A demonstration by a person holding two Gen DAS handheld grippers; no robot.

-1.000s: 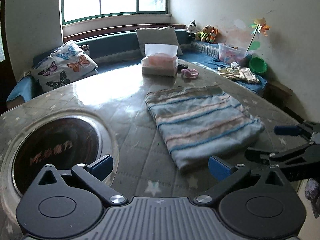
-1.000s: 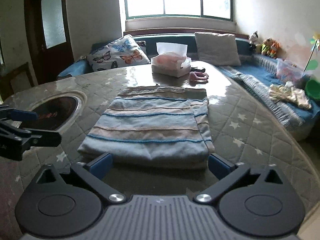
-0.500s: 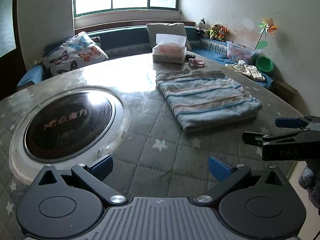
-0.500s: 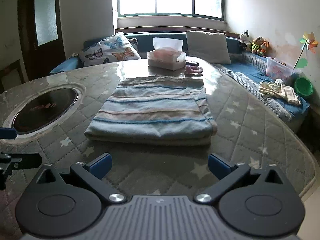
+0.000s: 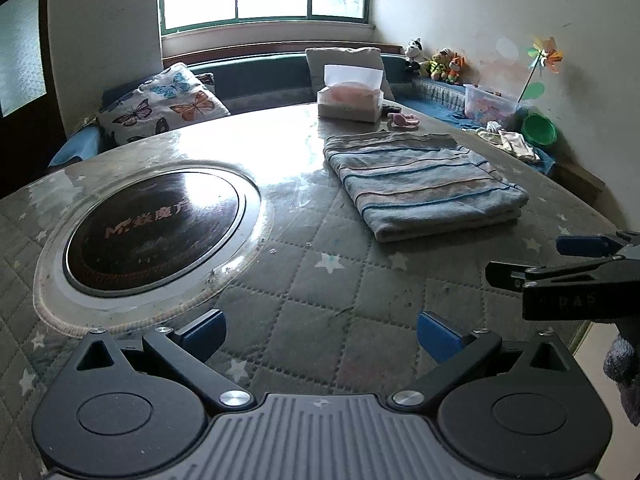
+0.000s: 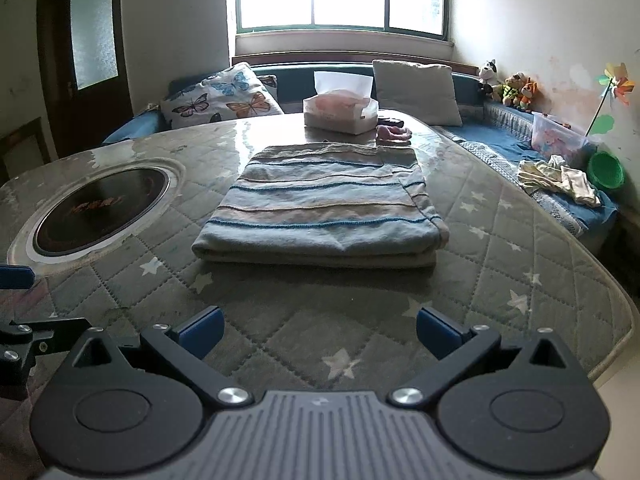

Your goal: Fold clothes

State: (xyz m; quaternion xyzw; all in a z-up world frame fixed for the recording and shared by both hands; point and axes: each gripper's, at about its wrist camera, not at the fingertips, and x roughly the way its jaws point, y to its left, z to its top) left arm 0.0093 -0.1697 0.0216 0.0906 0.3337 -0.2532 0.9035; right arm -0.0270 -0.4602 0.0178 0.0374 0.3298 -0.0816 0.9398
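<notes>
A striped blue and tan garment [image 6: 320,212] lies folded in a neat rectangle on the quilted round table [image 6: 500,264]. It also shows in the left wrist view [image 5: 420,184], to the right of centre. My left gripper [image 5: 320,334] is open and empty, held back over the table's near part. My right gripper [image 6: 318,330] is open and empty, a little in front of the folded garment's near edge. The right gripper shows side-on at the right edge of the left wrist view [image 5: 560,268].
A round dark hotplate [image 5: 152,224] is set in the table's left side. A tissue box [image 6: 340,114] and a small pink item [image 6: 394,134] stand beyond the garment. Loose pale clothes [image 6: 560,176] lie on the bench at right. Cushions line the window bench.
Both grippers have drawn back from the folded garment toward the table's near edge. The garment lies as before.
</notes>
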